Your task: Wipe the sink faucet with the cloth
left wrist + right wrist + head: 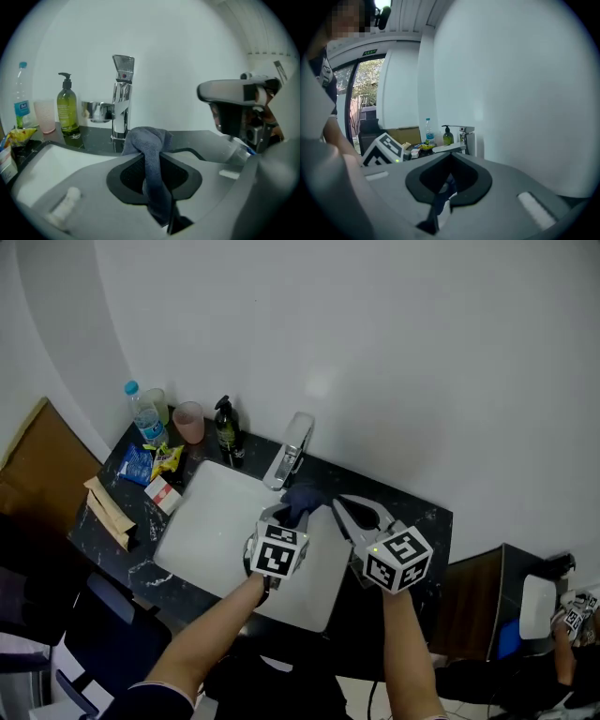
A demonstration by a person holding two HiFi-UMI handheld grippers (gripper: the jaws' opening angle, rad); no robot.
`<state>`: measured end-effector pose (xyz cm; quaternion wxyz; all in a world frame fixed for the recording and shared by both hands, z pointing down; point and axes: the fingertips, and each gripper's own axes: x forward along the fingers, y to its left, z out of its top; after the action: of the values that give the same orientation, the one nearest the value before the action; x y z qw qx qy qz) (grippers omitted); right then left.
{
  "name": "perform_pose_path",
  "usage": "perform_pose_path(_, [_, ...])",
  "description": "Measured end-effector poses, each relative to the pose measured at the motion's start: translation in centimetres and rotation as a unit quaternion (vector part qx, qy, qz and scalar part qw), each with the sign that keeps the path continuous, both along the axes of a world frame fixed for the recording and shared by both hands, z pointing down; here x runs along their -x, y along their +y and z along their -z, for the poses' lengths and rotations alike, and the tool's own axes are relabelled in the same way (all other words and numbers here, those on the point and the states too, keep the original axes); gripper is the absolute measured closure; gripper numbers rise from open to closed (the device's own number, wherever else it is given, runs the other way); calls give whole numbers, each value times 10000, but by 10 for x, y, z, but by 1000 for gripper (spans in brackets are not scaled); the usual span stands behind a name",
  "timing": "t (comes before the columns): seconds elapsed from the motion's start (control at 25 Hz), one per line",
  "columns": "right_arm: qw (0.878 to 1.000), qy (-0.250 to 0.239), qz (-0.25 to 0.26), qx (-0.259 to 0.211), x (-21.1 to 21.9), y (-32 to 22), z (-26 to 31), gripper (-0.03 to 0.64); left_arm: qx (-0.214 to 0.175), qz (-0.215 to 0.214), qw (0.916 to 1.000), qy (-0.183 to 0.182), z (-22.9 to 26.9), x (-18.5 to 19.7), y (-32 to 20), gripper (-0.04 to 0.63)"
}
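Left gripper view: the left gripper point(153, 161) is clamped on the one dark blue-grey cloth point(149, 140), which bunches at its tips, likely as a wiping pad. It is near the single chrome sink faucet point(122, 101), not touching. The right gripper point(449, 157) is closed, apparently empty. One green soap bottle point(67, 110), one pink cup point(45, 116).

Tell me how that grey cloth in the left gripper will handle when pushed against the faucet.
Likely floppy: the cloth hangs limp between the left gripper's jaws and bunches past their tips. Probably light, since that pinch alone holds it. Pressed on the faucet, it should fold around it rather than push back.
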<state>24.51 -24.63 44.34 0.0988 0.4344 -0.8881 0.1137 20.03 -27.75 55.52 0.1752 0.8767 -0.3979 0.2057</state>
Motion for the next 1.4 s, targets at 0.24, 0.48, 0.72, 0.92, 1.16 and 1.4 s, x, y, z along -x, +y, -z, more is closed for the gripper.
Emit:
perform_pose_path(0.24, [9977,-232,627,-150,-37,24,-2,611,-66,1072,9935,-386,11,-19,-47,523])
perform_pose_path(0.48, [9965,-365,748,-115,-52,15,-8,611,57,1514,9858,-720,6,-29,-88,523])
perform_pose_path(0.72, [9964,-480,682,-120,-64,7,-12,611,-177,1721,9834,-552,20,-34,-104,523])
perform_pose_path(0.92, [9962,-564,642,-144,-70,3,-10,611,-420,1977,9793,-147,53,-33,-105,523])
perform_pose_path(1.16, [9957,-585,682,-215,-69,4,-1,611,-626,2176,9740,128,93,-31,-105,524])
perform_pose_path(1.4, [9950,-614,716,-329,-69,5,10,611,-915,2327,9678,298,125,-25,-98,525])
